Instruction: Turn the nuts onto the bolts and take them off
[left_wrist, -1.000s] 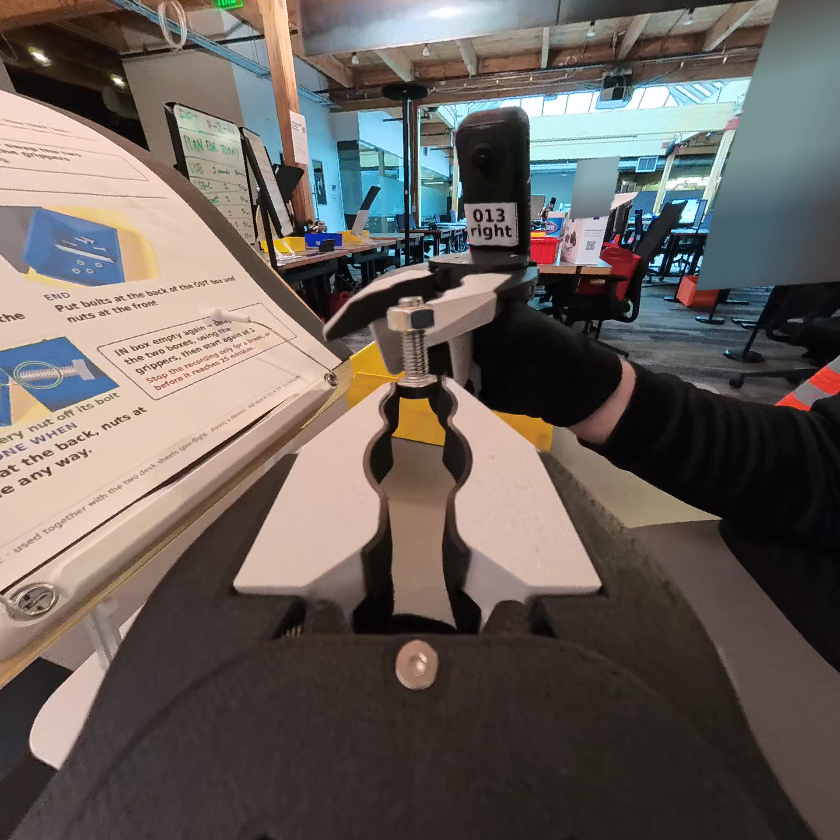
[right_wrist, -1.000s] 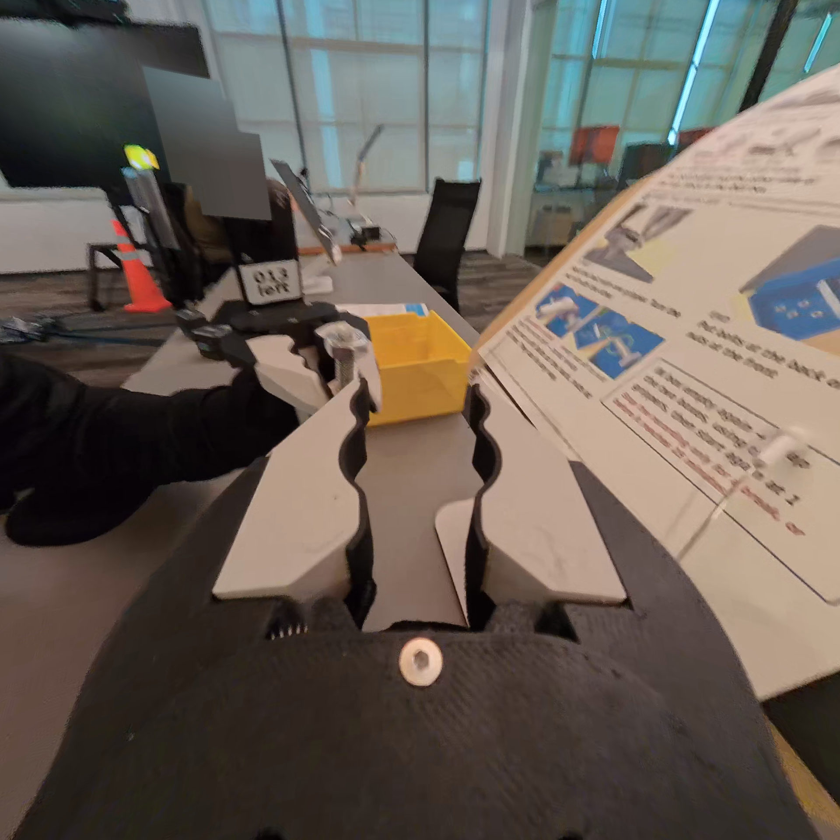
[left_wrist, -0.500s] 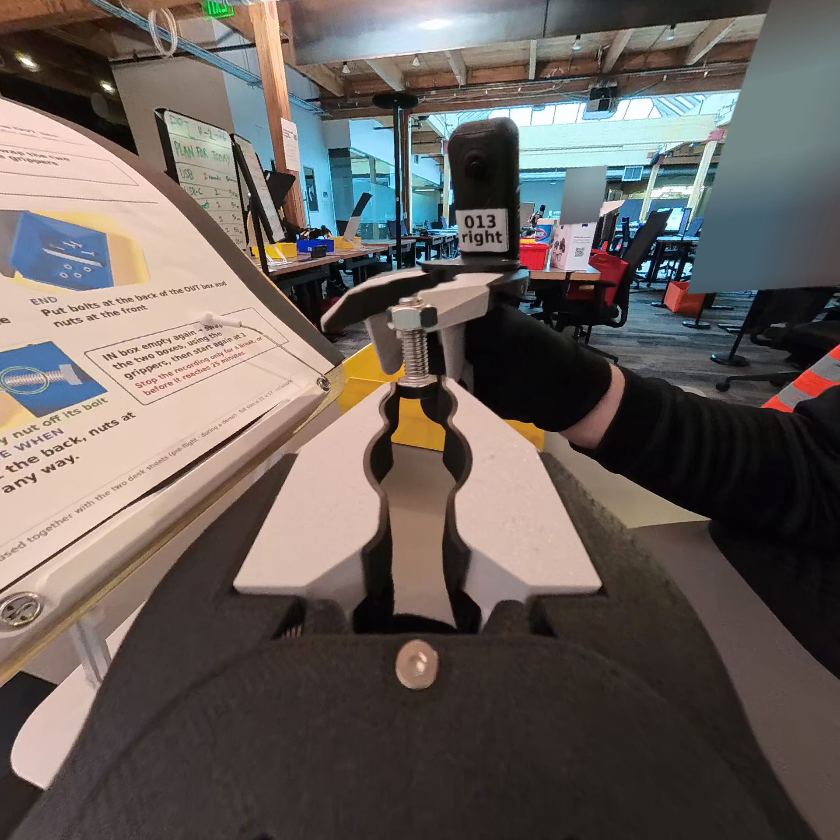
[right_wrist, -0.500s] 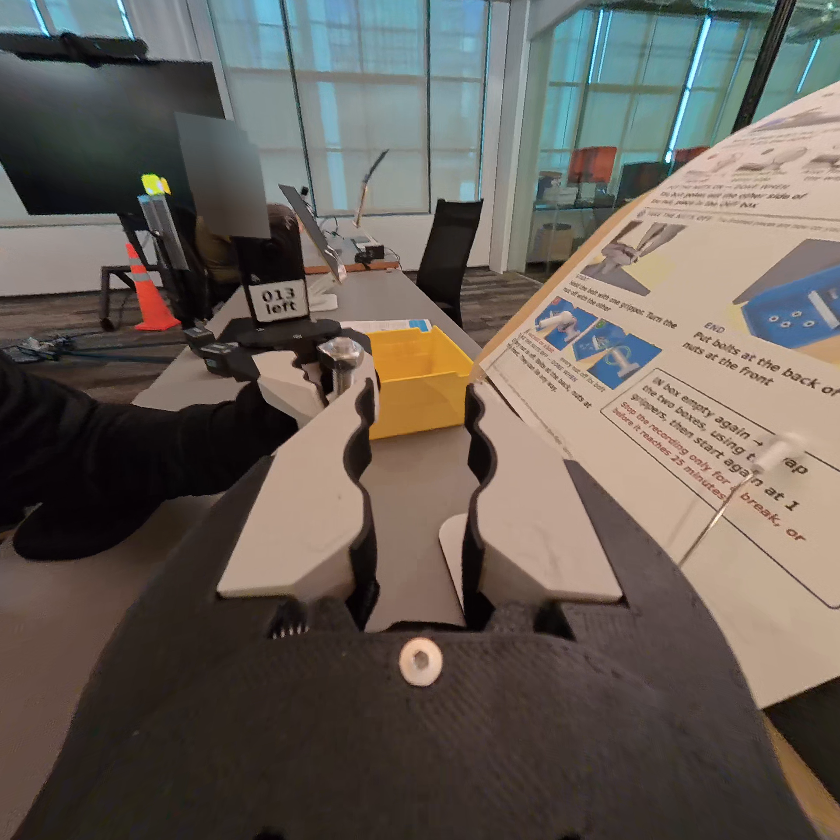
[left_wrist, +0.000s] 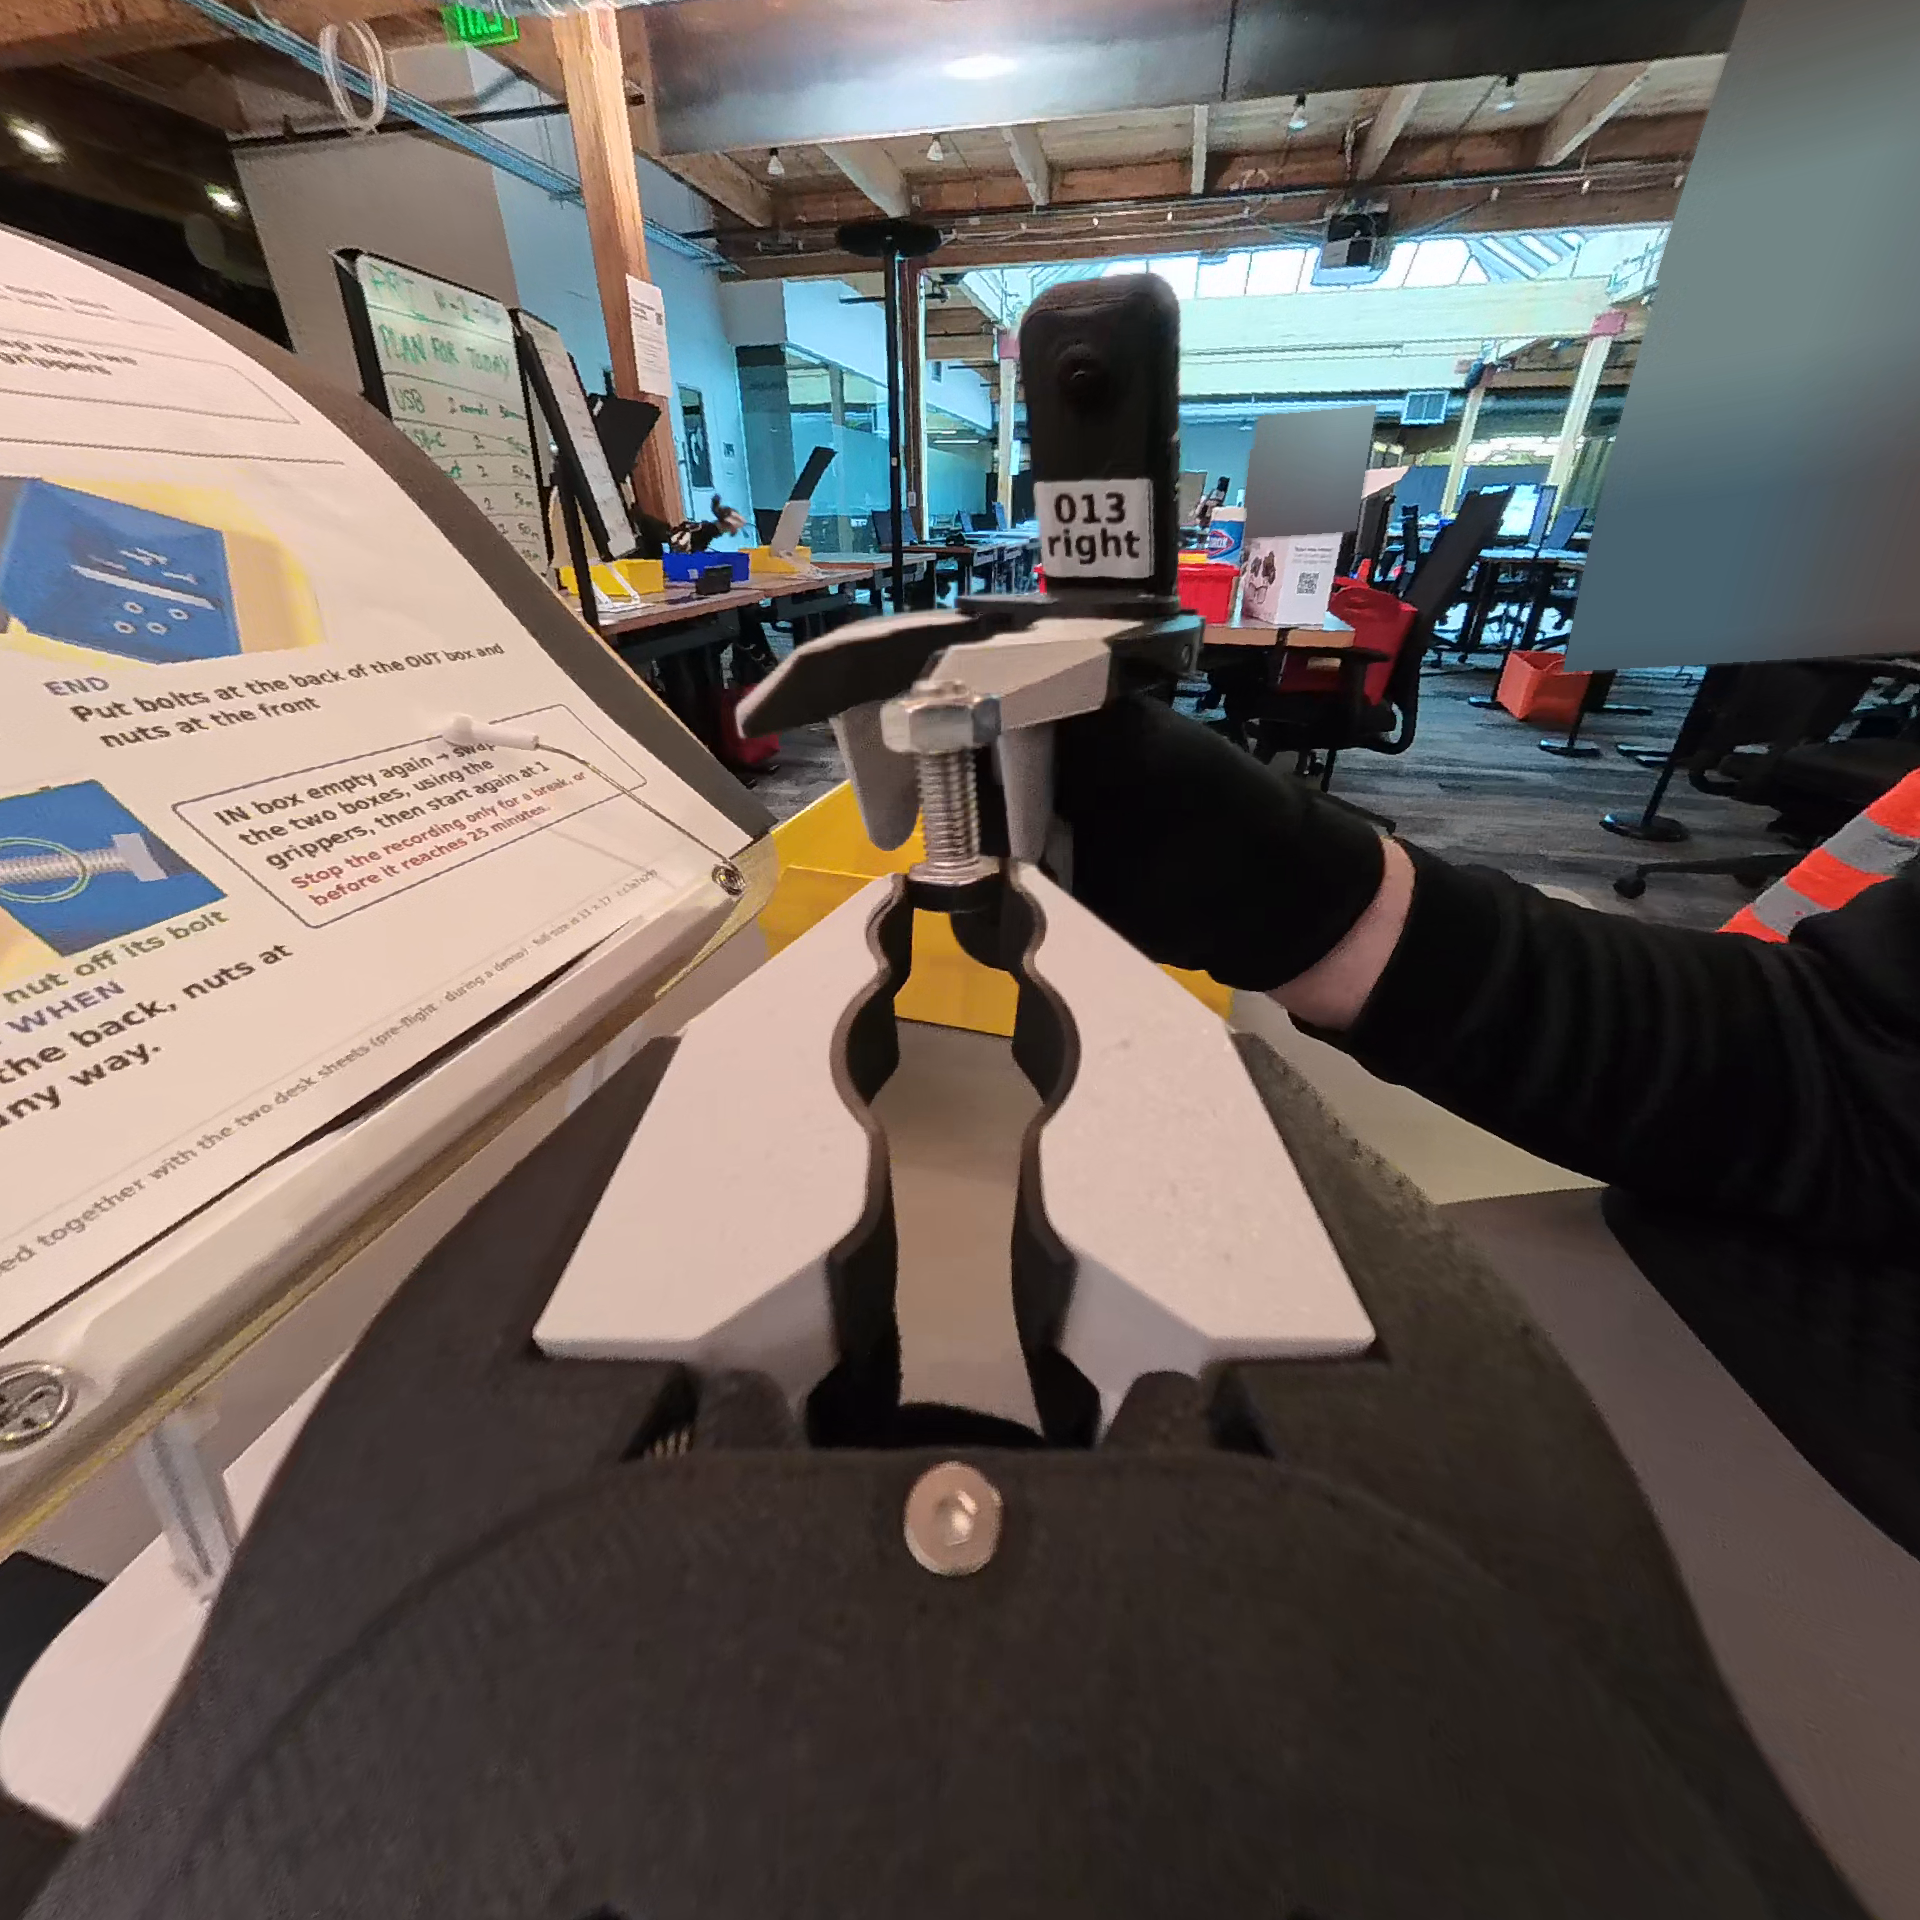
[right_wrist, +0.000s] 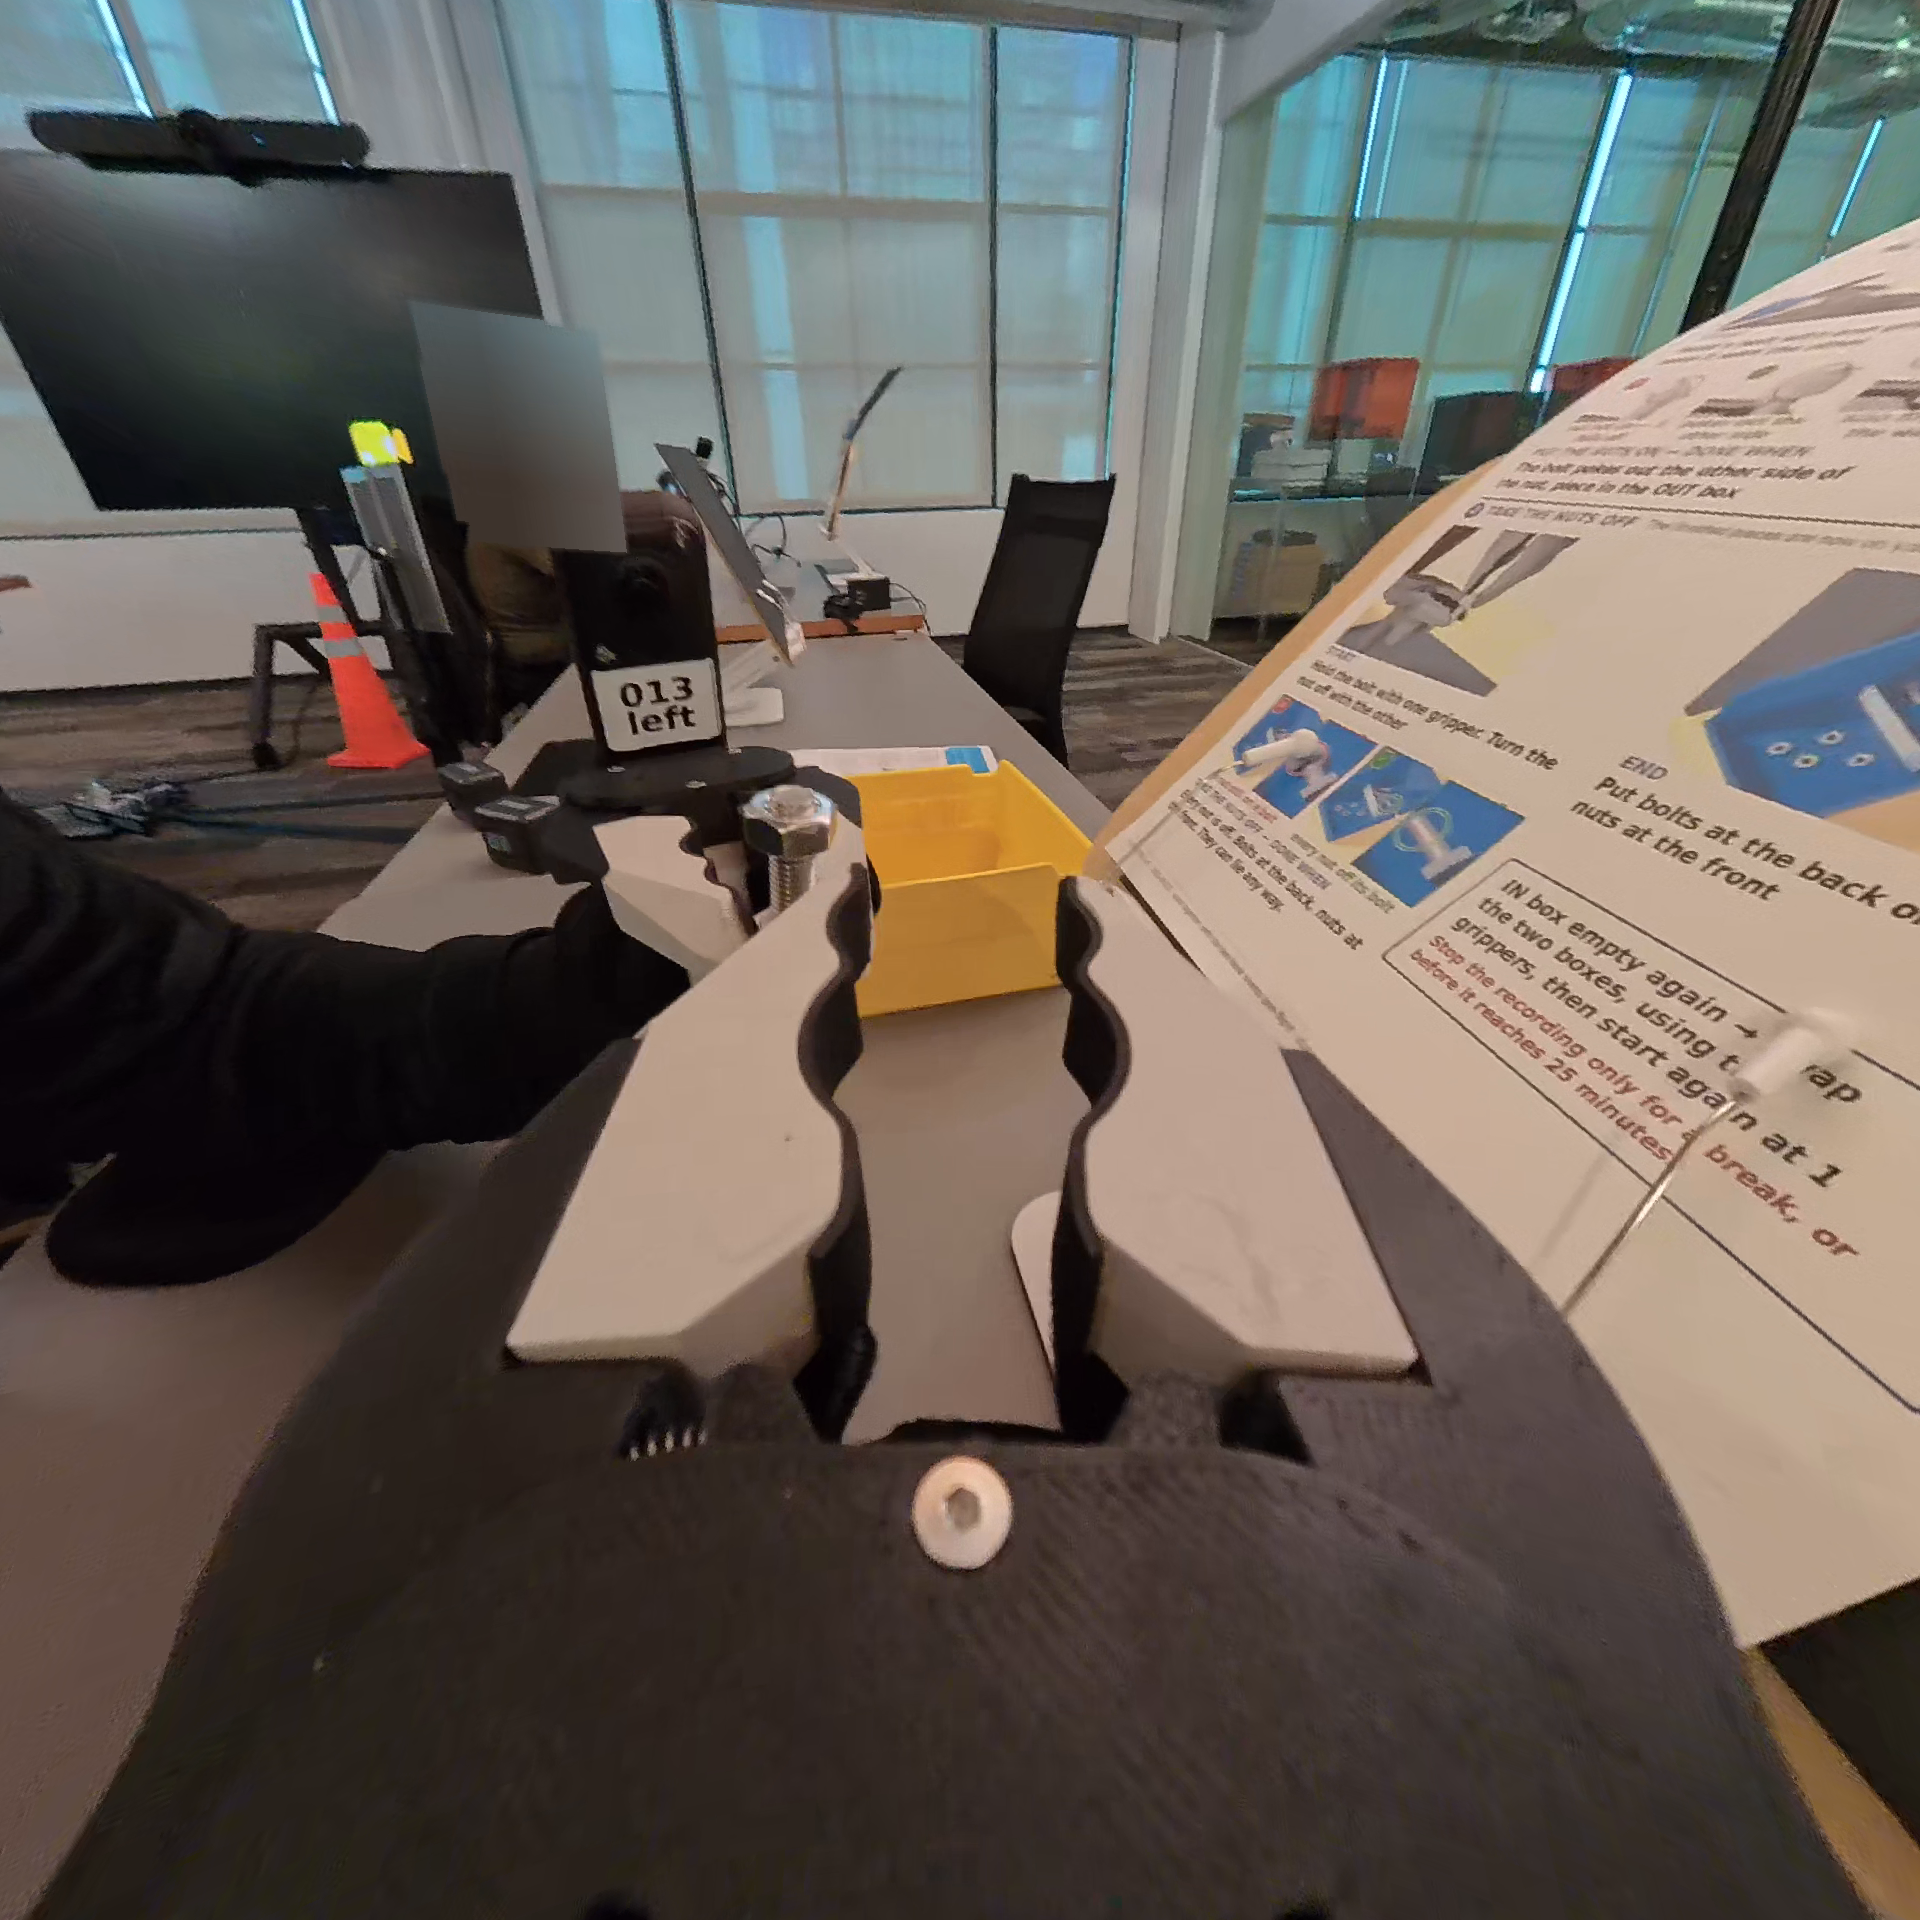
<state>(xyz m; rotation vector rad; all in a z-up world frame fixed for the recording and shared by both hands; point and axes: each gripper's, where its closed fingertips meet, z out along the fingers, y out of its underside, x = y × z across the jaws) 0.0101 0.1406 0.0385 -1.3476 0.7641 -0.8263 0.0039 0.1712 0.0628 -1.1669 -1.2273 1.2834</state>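
A: Where was the bolt (left_wrist: 948, 800) seen?

B: Just above the middle of the left wrist view, standing upright. Its lower end was clamped at the tips of the left gripper (left_wrist: 956, 894), whose fingers (left_wrist: 769, 1091) were drawn narrow around it.

A: And the nut (left_wrist: 940, 717)?

B: It was found at the top of the threaded shaft, with the right gripper (left_wrist: 951, 691) set just behind it (whether those fingers actually touched the nut could not be told from that angle).

A: Was the right gripper shown shut?

B: No. In the right wrist view its fingers (right_wrist: 727, 1101) were held apart, nothing gripped between them; the bolt was seen left of centre, beside the tip of the left-hand finger.

A: What else was noted?

B: A yellow bin (right_wrist: 966, 883) was seen on the grey desk (right_wrist: 935, 686) behind the fingertips, and an instruction sheet (right_wrist: 1621, 935) was propped at the right edge of that frame.
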